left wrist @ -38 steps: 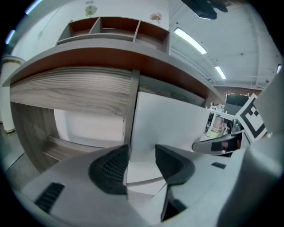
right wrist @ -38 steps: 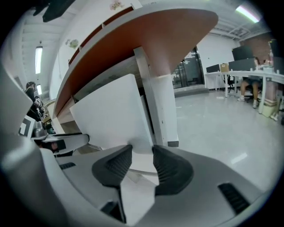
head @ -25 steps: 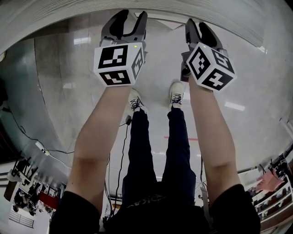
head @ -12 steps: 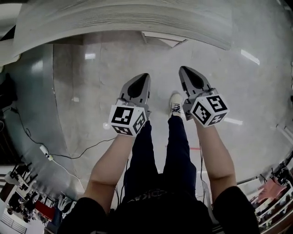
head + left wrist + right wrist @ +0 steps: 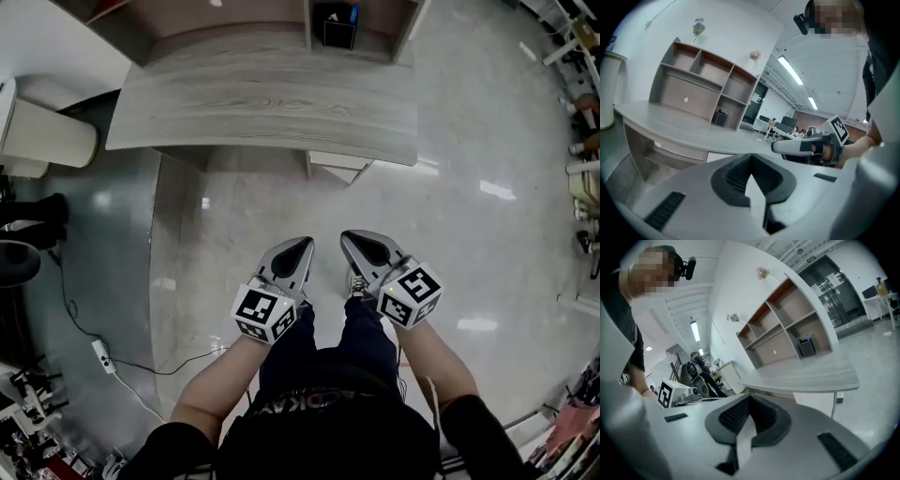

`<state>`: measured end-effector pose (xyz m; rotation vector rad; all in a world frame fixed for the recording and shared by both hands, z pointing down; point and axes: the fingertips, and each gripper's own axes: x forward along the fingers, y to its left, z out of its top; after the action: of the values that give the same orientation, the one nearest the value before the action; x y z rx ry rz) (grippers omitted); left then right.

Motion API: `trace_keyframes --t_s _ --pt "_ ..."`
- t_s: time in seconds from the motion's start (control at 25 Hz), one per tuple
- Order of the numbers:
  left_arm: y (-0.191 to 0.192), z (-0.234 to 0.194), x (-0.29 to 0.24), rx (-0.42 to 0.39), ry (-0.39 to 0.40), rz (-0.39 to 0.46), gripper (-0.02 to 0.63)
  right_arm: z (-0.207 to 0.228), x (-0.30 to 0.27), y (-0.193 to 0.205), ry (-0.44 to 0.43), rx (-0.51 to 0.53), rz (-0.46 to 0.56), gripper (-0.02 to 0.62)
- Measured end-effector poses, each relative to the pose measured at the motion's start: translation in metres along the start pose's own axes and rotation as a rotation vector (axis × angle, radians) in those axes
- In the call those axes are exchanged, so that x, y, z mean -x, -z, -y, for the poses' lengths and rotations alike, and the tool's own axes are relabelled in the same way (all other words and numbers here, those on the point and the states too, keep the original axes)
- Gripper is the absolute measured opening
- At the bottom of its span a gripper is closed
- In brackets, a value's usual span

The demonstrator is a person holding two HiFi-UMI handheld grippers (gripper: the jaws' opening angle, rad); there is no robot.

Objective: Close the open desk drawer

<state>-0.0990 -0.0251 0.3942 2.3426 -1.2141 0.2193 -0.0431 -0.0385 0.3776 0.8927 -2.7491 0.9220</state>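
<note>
Both tools are closed with nothing in them. In the left gripper view the left tool has its two dark pads pressed flat together with nothing between them, and the right gripper view shows the same of the right tool. Neither touches anything. In the head view the left tool and right tool are held side by side above the person's legs, near each other but apart, tips pointing towards the surface. Each gripper view catches the other tool off to the side: the right tool and the left tool.

Counted: two tools, each with one marker cube; one long wood-grain surface; one pale drawer; one shelf unit at the back of the surface, with one dark box in a compartment and two small plants on top; one power strip with its cable on the floor.

The drawer pokes out from under the front edge of the surface. It lies ahead of both tools and well apart from them across bare floor, slightly nearer the right tool's line. How far it stands open cannot be judged from here
</note>
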Motion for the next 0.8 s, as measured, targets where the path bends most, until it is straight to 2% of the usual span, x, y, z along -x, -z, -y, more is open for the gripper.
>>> trace_keyframes --t_s 0.12,0.32,0.52,0.64,0.8 --pt "-0.01 0.003 0.007 0.011 0.02 0.014 0.011 -0.012 0.005 -0.006 -0.016 -0.002 0.023 0.017" --pt "-0.048 0.006 0.017 0.0 0.091 0.055 0.011 -0.031 0.006 -0.034 -0.059 0.03 0.073 0.017" --pt "-0.078 0.014 0.031 0.057 0.168 0.065 0.011 -0.058 0.018 -0.062 -0.102 0.085 0.102 0.017" --pt "-0.086 0.023 0.029 0.054 0.197 0.081 0.011 -0.057 0.03 -0.069 -0.1 0.09 0.116 0.017" --pt "-0.082 0.032 0.025 0.031 0.197 0.075 0.011 -0.05 0.041 -0.064 -0.086 0.059 0.109 0.017"
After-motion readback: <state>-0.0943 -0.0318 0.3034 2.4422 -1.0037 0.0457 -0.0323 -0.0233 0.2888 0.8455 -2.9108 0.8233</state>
